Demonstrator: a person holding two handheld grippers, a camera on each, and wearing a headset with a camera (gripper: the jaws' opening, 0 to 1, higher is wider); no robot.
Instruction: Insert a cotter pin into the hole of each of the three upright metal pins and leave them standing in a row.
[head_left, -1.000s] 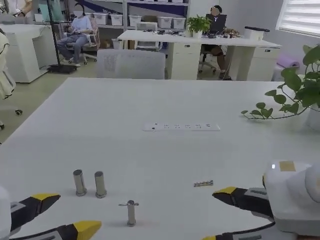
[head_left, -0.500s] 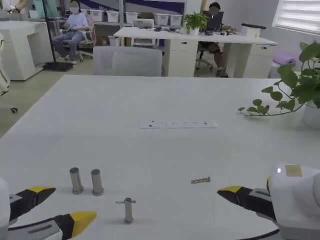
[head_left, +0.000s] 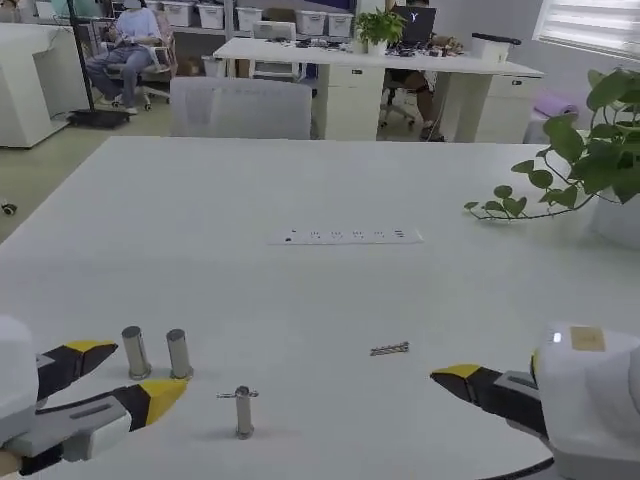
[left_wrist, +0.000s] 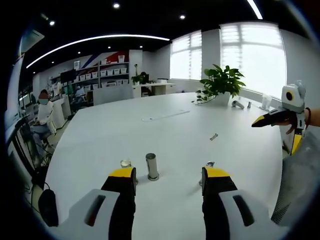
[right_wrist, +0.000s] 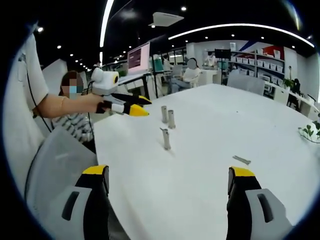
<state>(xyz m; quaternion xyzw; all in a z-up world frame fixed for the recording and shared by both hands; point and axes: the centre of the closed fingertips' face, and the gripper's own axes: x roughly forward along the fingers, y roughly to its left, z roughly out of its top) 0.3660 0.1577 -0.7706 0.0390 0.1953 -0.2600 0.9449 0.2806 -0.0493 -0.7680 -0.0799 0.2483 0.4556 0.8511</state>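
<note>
Your left gripper (left_wrist: 169, 174) and right gripper (right_wrist: 169, 172) both gape empty. Bring the right down over the loose cotter pin (head_left: 390, 349), pinching one end squarely.

white table (head_left: 300, 180), silver pins (head_left: 179, 354), yellow-tipped jaws

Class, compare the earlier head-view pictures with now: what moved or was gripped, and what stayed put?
The left gripper has moved forward toward the two bare silver metal pins, its open jaws now close beside them. Nothing was taken hold of or let go. Unchanged: the third metal pin with its cotter pin, the loose cotter pin on the white table, and the open, empty right gripper.
</note>
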